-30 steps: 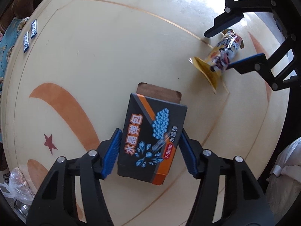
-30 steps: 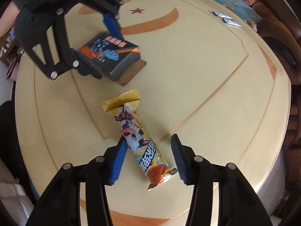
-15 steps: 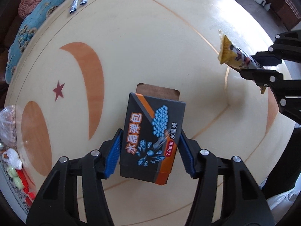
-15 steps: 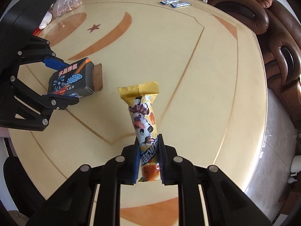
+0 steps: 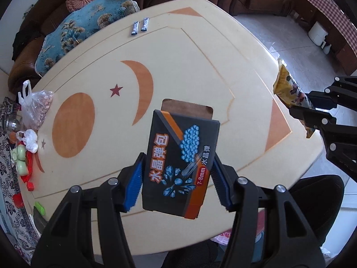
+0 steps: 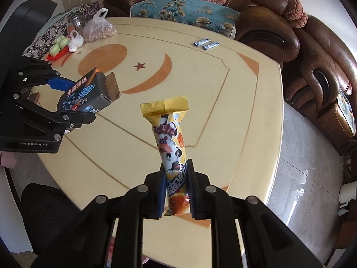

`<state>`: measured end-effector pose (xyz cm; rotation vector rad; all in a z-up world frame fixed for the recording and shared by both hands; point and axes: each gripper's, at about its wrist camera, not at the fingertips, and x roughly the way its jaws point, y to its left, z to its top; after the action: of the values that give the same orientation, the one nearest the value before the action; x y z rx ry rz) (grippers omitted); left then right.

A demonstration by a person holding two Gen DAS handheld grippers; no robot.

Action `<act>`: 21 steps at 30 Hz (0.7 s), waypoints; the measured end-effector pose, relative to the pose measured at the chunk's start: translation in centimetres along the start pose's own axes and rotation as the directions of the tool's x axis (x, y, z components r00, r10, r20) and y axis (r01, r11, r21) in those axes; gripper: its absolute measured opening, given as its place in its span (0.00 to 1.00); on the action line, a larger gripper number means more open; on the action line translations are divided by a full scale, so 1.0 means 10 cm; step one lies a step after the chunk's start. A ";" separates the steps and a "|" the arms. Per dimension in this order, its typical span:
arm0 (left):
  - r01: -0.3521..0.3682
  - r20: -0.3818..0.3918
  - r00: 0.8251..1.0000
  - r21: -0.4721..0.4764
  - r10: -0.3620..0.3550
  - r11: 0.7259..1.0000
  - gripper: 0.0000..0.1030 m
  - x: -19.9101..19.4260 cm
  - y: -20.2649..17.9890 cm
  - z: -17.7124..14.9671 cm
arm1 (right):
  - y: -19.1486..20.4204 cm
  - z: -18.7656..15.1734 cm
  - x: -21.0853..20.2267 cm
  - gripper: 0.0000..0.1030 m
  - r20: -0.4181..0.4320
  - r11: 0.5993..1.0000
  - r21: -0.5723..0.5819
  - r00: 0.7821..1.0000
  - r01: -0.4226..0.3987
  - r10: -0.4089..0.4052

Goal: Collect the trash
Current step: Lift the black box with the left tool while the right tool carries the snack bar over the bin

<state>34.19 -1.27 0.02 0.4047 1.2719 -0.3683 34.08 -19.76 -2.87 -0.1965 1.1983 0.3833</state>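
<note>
I have the left gripper (image 5: 177,178) clamped on the dark box (image 5: 181,160), blue pads pressed to its two long sides; its long axis runs straight out along the fingers, its open brown flap at the far end; the right gripper (image 6: 177,183) stands narrow, pinching the yellow snack wrapper (image 6: 170,143) near its lower end, the rest reaching out beyond the fingertips; both pieces hang clear above the table (image 6: 245,111); from the left fingers the wrapper lies off to the right, well apart; I see no bin in either view, so I judge the carry-off direction undecided; two small sachets (image 5: 139,27) lie far ahead of both fingers.
</note>
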 end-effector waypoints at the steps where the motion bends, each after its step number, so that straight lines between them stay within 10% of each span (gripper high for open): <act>1: -0.006 0.019 1.000 -0.011 0.006 1.000 0.55 -0.09 -0.04 -0.06 | 0.07 -0.05 -0.13 0.16 0.013 1.000 -0.006 1.000 0.005 -0.005; 21: -0.054 0.165 0.984 -0.049 0.062 0.997 0.55 -0.72 -0.88 -1.49 | 1.02 -1.23 -1.18 0.16 0.133 0.998 -0.068 0.991 -0.014 0.023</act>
<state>15.61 -1.35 2.62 0.3652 1.1016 -0.3176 15.75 -16.82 4.23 -0.2143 1.0570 0.4464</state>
